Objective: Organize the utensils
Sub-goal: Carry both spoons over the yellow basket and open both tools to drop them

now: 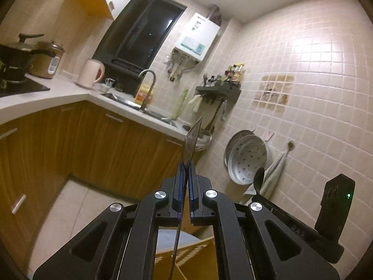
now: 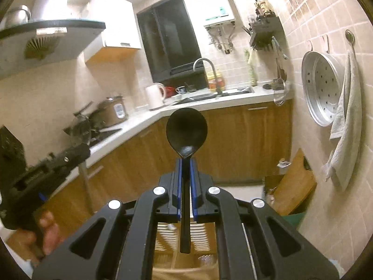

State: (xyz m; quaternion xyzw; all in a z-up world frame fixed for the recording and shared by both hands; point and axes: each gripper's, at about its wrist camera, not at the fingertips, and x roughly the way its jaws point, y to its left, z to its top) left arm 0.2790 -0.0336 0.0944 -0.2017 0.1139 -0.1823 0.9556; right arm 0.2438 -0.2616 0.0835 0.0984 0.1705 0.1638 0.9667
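My left gripper (image 1: pixel 186 165) is shut on a thin clear plastic utensil (image 1: pixel 193 137), seen edge-on and pointing up, its handle running down between the fingers. My right gripper (image 2: pixel 185 163) is shut on the handle of a black spoon (image 2: pixel 186 130), bowl upright and facing the camera. Both are held in the air in the kitchen. The left wrist view shows the right gripper (image 1: pixel 258 193) with the black spoon (image 1: pixel 258 177) at lower right. The right wrist view shows the left gripper (image 2: pixel 79 150) at the left with the clear utensil (image 2: pixel 81 131) blurred.
An L-shaped white counter (image 2: pixel 144 121) over wooden cabinets carries pots, a rice cooker (image 2: pixel 114 112), a kettle (image 2: pixel 155 94) and a sink with faucet (image 2: pixel 209 67). A wall utensil rack (image 1: pixel 218 91), a steamer tray (image 2: pixel 322 88) and a towel (image 2: pixel 345 126) hang on the tiled wall. A wooden slatted surface (image 2: pixel 200 233) lies below.
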